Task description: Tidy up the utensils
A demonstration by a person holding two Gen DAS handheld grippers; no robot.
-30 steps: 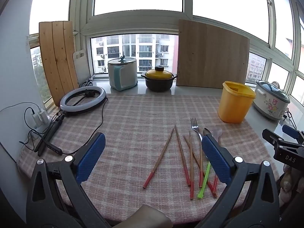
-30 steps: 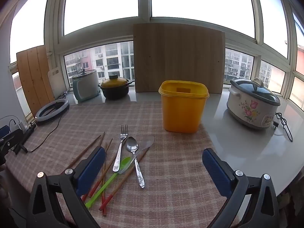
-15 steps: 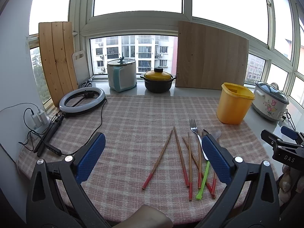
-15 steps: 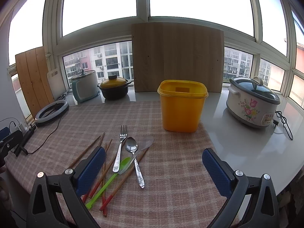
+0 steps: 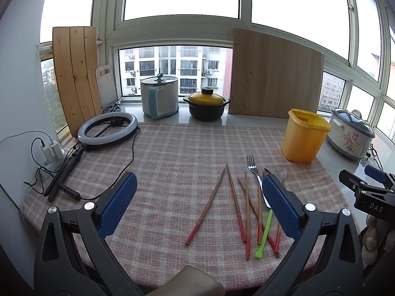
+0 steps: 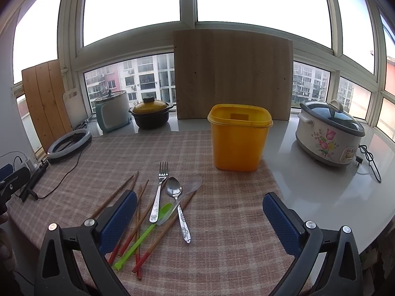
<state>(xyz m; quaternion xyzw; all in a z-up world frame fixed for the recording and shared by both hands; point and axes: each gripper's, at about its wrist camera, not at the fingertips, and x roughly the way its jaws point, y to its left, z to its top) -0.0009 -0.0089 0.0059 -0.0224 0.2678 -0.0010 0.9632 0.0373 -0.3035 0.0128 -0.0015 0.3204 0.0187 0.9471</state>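
Several red-tipped wooden chopsticks (image 5: 234, 202) lie loose on the plaid tablecloth (image 5: 172, 162), with a metal fork (image 6: 159, 192), a metal spoon (image 6: 177, 204) and a green-handled clear spatula (image 6: 158, 219) beside them. An open yellow plastic bin (image 6: 238, 138) stands behind them; it also shows in the left wrist view (image 5: 302, 135). My left gripper (image 5: 197, 204) is open and empty above the near table edge, left of the utensils. My right gripper (image 6: 198, 222) is open and empty, hovering just in front of the utensils.
A ring light (image 5: 107, 132) with its cable and a power strip (image 5: 50, 151) lie at the left. A white-teal cooker (image 5: 160, 97), a yellow-lidded black pot (image 5: 206, 106), wooden boards (image 5: 274, 76) and a floral rice cooker (image 6: 328, 135) stand along the window sill.
Both grippers have drawn back and risen slightly, so the table looks a little farther away. Nothing on the table has moved.
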